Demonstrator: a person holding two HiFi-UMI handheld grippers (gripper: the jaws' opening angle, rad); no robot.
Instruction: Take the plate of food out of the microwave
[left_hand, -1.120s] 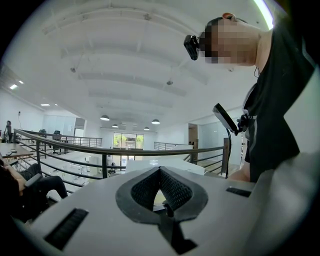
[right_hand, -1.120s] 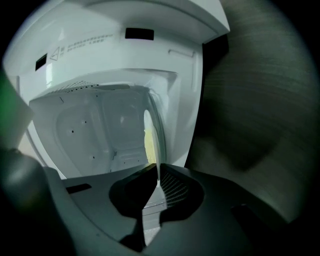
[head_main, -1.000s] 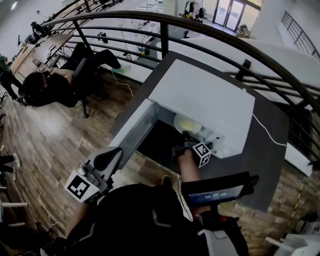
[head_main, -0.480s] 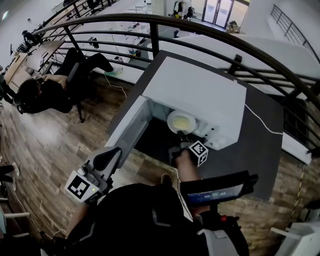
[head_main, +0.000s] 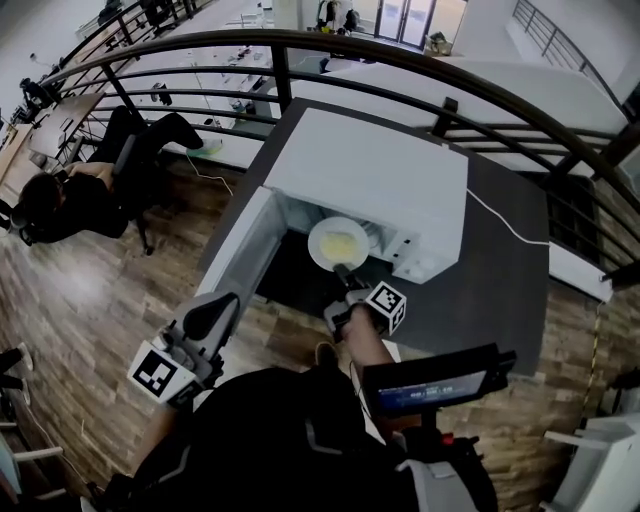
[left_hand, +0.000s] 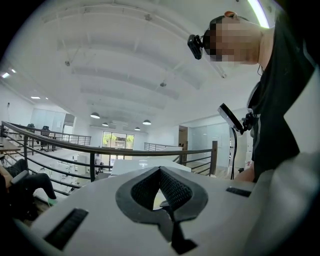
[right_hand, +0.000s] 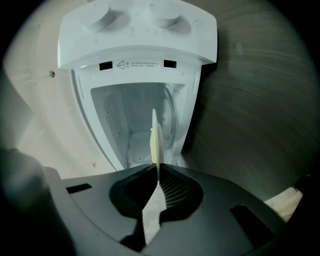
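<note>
Right gripper (head_main: 345, 274): jaws nearly together, clamped on the near rim of the plate (head_main: 338, 243). In the right gripper view the plate (right_hand: 156, 137) shows edge-on as a thin pale line running up from between the fingertips of the right gripper (right_hand: 157, 169), with yellow food on its left face.

Plate position: at the mouth of the microwave (head_main: 370, 170), held in the air over the dark table (head_main: 500, 290), not resting on anything visible. How far it has cleared the cavity cannot be told. Yellow food lies in the middle of the plate.

Microwave: white, standing on the table, door (head_main: 235, 250) swung open to the left. In the right gripper view its cavity (right_hand: 135, 115) is lit and open straight ahead of the jaws.

Left gripper (head_main: 215, 315): low at the left, well apart from the microwave. In its own view the left gripper (left_hand: 160, 169) has its tips meeting, with nothing between them; it faces a railing (left_hand: 100, 150).
</note>
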